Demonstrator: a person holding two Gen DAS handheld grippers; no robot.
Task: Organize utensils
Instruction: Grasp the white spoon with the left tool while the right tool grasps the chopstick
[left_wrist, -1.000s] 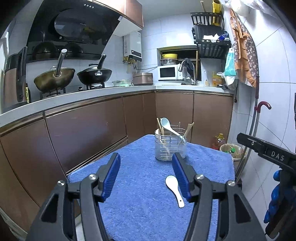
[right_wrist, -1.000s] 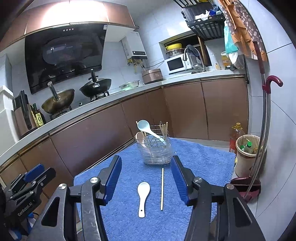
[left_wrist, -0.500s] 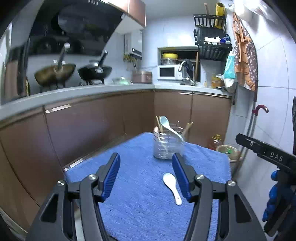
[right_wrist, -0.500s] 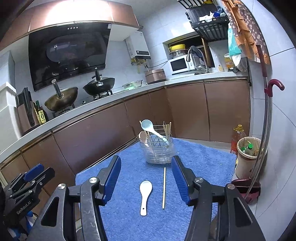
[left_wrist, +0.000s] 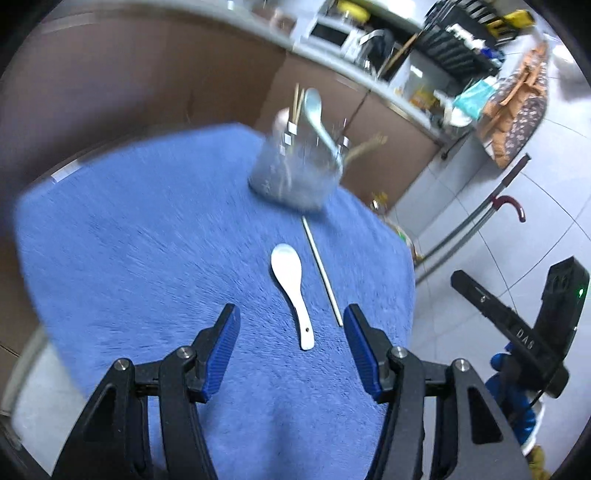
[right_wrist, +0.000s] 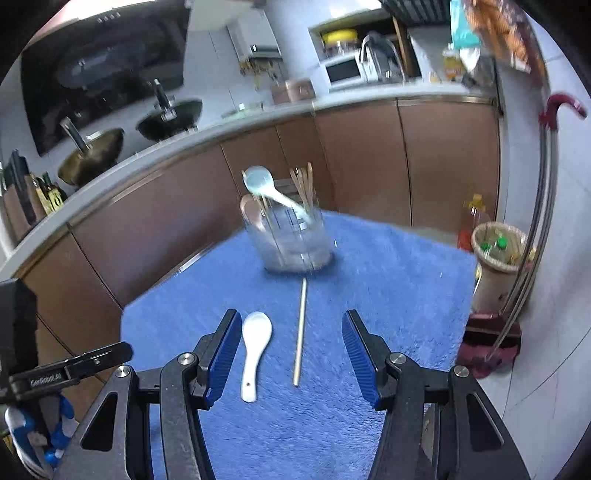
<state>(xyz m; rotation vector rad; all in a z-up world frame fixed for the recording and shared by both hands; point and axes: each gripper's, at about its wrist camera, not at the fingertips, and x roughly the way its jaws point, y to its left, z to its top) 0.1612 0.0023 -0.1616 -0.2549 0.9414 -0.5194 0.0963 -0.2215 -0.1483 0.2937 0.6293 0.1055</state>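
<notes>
Nearest to us, our left gripper (left_wrist: 291, 325) hangs over the near edge of the blue towel (left_wrist: 147, 258), jaws spread wide with nothing between the blue pads. Our right gripper (right_wrist: 288, 332) hangs over the same towel, likewise spread and holding nothing.

We take the white ceramic spoon (left_wrist: 291, 291) as our landmark. It lies flat on the towel, bowl toward the far side and handle end toward us. In the left wrist view its handle tip sits just ahead of the gap between the left pads. In the right wrist view the white ceramic spoon (right_wrist: 254, 350) lies close beside the left-hand pad of the right gripper, inside the gap.

Just to the right of the spoon, apart from it, lies a single wooden chopstick (left_wrist: 321, 269), roughly parallel to the spoon. The right wrist view shows the chopstick (right_wrist: 300, 332) running from between the right gripper's pads toward the far side.

Beyond the spoon, near the chopstick's far end, stands the clear utensil holder (right_wrist: 291, 240) on the towel; both views blur it. A pale blue spoon (right_wrist: 269, 190) leans out of it, with a bundle of chopsticks (right_wrist: 303, 184) upright behind.

Farther back from the spoon run the brown cabinets (right_wrist: 369, 155) and the countertop (right_wrist: 221, 125), carrying two woks (right_wrist: 92, 155) and a microwave (right_wrist: 343, 70).
</notes>
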